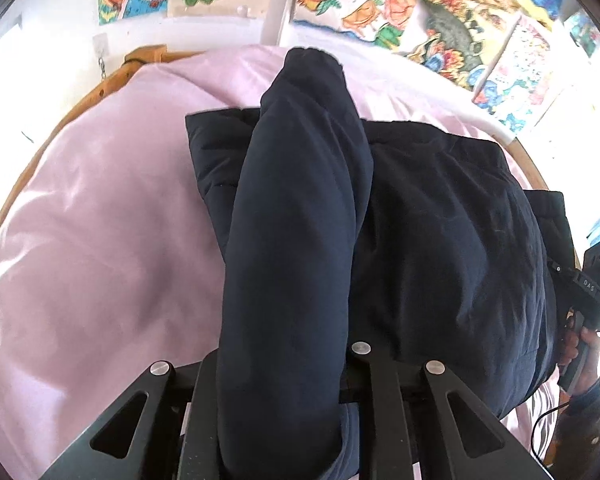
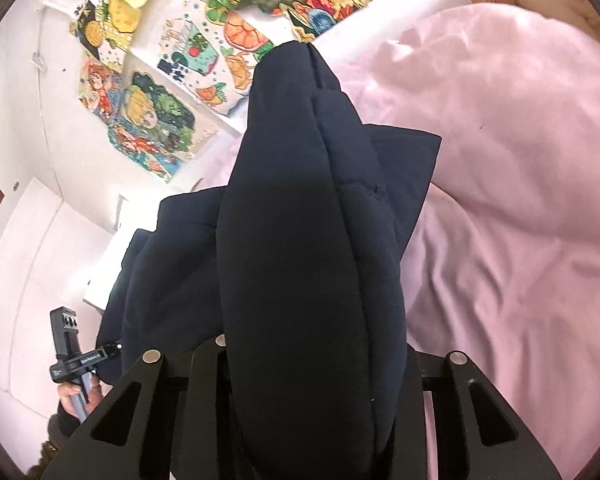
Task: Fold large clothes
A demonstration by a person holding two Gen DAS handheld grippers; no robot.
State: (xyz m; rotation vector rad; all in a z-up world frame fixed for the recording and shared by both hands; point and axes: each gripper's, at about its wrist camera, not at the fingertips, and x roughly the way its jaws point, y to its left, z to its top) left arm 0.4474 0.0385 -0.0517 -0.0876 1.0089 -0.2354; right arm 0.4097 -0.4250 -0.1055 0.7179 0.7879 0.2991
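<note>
Bedding, a pink sheet (image 1: 100, 220), is lying under a navy padded jacket (image 1: 452, 240) spread over the wooden-framed bed (image 1: 96, 92), with colourful drawings (image 2: 148, 120) hanging on the wall behind. Left gripper (image 1: 288, 364) is clamping a puffy jacket fold that is running straight out between its fingers, fabric filling the gap. Right gripper (image 2: 308, 360) is pinching another thick fold (image 2: 300, 260) the same way, fabric bulging up and forward from its jaws.
</note>
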